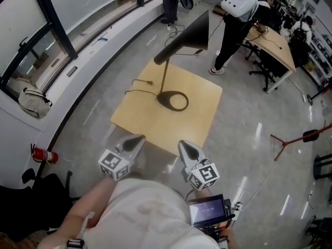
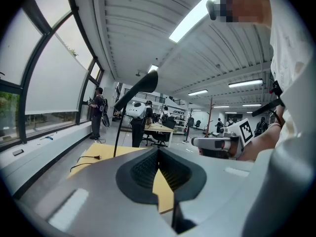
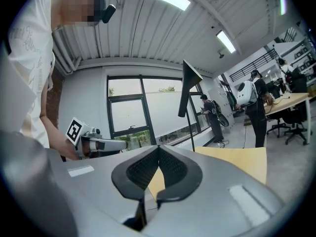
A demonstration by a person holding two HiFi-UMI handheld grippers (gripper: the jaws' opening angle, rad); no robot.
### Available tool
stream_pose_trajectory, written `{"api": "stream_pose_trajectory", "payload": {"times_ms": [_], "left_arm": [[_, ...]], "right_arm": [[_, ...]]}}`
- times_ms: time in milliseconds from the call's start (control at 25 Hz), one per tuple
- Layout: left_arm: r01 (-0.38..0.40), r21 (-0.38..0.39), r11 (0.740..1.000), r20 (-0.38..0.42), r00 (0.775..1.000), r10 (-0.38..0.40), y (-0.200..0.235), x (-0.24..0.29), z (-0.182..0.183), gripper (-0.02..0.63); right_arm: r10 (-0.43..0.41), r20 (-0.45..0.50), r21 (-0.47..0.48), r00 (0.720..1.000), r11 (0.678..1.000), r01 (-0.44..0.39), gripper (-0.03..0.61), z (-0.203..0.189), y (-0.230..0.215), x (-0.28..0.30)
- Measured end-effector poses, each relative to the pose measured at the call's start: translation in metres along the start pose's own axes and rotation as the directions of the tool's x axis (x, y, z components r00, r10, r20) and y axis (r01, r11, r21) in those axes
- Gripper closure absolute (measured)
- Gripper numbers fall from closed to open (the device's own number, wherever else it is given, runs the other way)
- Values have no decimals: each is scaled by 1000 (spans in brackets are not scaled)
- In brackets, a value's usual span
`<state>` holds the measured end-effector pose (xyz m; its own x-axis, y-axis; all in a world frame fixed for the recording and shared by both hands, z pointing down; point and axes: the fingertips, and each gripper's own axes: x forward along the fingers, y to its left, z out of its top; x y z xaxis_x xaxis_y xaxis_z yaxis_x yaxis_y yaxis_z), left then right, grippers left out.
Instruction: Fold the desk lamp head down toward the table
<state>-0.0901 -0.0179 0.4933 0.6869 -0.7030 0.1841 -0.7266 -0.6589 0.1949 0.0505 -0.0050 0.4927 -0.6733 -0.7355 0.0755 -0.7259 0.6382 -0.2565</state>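
Desk lamp: stood on a ring-shaped black base near the middle of a square, pale wooden table. A thin upright stem is carried by the base, and the black cone-shaped head is held raised and tilted above it, not folded down. The lamp is also seen in the left gripper view and in the right gripper view.

Cable: dark, laid loose on the table to the left of the base (its plug end is left free on the tabletop).

Left gripper: held at the table's near edge, well apart from the lamp. Its fingers are pressed together, with nothing between them.

Right gripper: held beside the left one at the same edge, likewise clear of the lamp. Its fingers are pressed together and nothing is pinched.

Surroundings: a grey floor is seen around the table. A red fire extinguisher is set low against the window wall, and a pale bag is laid on the sill. A standing person with a white backpack is seen beyond the table beside a longer desk.
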Motion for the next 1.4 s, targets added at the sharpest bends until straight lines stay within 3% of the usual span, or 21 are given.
{"api": "stream_pose_trajectory", "payload": {"times_ms": [520,1000,1400], "left_arm": [[71,4,998,19,997,-71,45,46,20,612],[157,49,986,29,987,-158,92,94,45,612],[237,70,969,53,969,-241,120,133,68,612]], "right_arm": [[-84,3,-56,996,995,84,565,27,-36,36],[-178,48,-136,983,974,183,565,87,-79,74],[-215,105,-222,971,947,233,565,147,-88,99]]}}
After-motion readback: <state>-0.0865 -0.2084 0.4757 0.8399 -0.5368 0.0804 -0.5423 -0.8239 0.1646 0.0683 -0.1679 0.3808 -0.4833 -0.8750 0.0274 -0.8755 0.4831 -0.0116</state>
